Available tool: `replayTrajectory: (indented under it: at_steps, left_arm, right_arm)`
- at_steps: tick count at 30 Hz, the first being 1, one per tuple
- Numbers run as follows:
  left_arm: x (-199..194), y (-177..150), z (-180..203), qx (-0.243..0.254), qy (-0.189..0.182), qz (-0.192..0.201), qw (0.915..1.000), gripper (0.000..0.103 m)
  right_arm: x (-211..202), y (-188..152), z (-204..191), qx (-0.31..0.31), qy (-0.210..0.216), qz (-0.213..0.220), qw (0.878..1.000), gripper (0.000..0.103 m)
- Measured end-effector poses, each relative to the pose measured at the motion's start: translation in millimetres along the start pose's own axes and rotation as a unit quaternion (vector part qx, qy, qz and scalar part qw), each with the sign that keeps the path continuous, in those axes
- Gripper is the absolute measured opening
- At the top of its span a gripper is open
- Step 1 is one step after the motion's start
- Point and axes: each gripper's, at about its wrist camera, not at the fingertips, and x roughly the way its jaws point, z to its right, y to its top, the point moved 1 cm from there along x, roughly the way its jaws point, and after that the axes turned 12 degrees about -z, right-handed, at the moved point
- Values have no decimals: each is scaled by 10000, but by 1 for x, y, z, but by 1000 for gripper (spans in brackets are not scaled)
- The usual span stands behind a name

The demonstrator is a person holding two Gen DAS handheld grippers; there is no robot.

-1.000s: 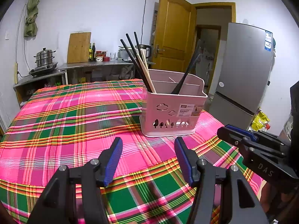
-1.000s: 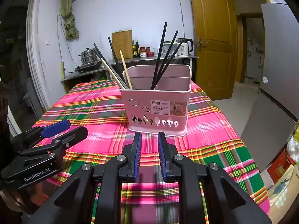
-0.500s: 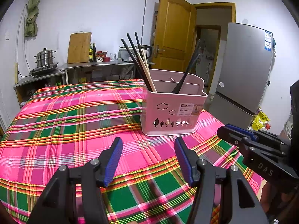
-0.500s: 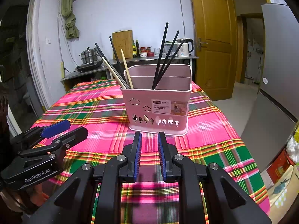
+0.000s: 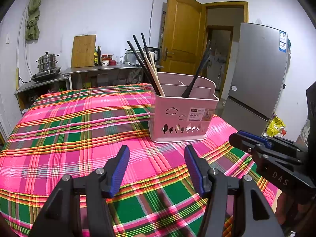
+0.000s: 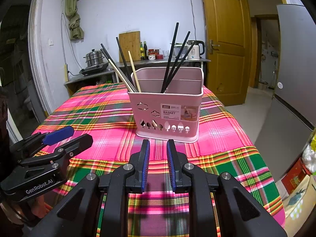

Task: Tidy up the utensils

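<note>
A pink utensil basket (image 5: 183,116) (image 6: 167,116) stands on the plaid tablecloth (image 5: 69,128), ahead of both grippers. Its left compartment holds black and wooden chopsticks (image 6: 134,71) (image 5: 150,67). Several black chopsticks (image 6: 174,55) (image 5: 197,73) lean in the right compartment. My left gripper (image 5: 157,148) is open wide and empty, hanging above the cloth short of the basket. My right gripper (image 6: 158,142) points at the basket's base, its blue pads a narrow gap apart with nothing between them. Each gripper shows in the other's view: the right gripper (image 5: 244,138) and the left gripper (image 6: 65,136).
The table's right edge drops off toward a grey fridge (image 5: 260,75) and a wooden door (image 6: 227,39). Behind the table a steel counter (image 5: 110,69) carries a steamer pot (image 5: 47,61), a cutting board (image 5: 84,51), bottles and a kettle (image 6: 195,49).
</note>
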Motion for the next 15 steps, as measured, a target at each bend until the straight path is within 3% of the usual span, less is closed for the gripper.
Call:
replayTrajectory:
  at_steps: [15]
  left_arm:
    - [1, -2, 4, 49, 39, -41, 10000, 60]
  right_arm:
    - [0, -1, 0, 1, -5, -8, 10000, 18]
